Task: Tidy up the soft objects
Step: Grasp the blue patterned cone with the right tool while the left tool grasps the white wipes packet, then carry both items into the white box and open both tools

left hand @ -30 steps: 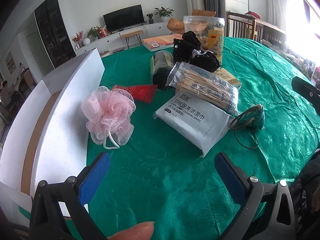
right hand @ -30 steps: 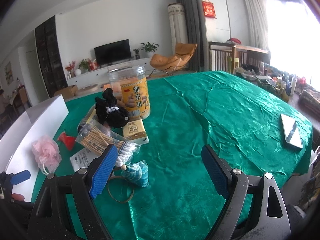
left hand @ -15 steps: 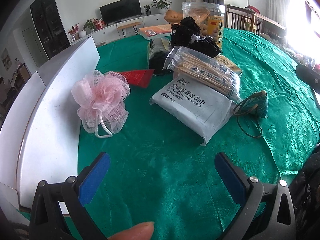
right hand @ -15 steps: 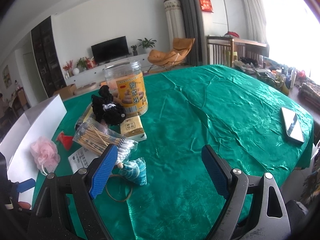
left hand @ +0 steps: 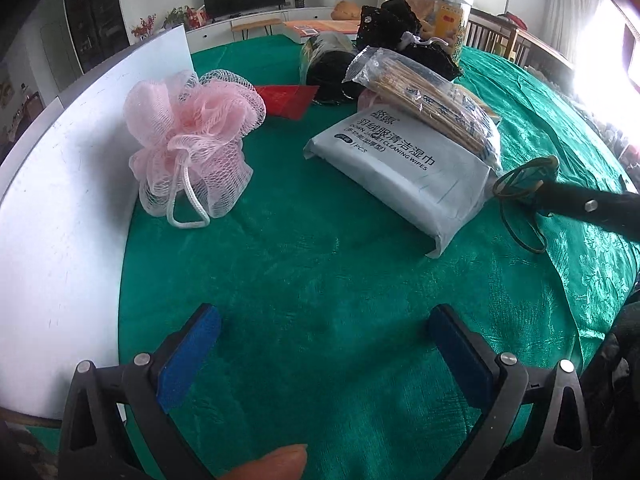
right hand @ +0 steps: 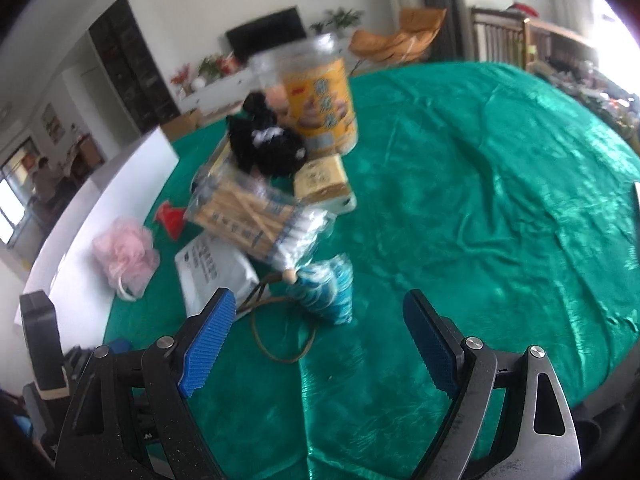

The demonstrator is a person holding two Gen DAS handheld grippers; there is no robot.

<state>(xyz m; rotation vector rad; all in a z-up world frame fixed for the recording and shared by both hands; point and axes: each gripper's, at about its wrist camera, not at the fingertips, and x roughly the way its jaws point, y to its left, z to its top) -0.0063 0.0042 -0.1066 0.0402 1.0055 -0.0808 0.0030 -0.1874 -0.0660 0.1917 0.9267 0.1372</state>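
Bright window glare at right; right wrist view motion-blurred, edges fisheye-warped.

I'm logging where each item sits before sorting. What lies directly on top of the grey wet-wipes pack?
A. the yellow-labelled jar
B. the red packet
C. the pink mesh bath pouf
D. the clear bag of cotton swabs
D: the bag of cotton swabs rests across the far edge of the wet-wipes pack; the pink pouf sits apart on the cloth.

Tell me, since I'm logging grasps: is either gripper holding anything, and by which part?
Nothing is held. The left gripper and right gripper are both open over the green tablecloth, with nothing between their fingers.
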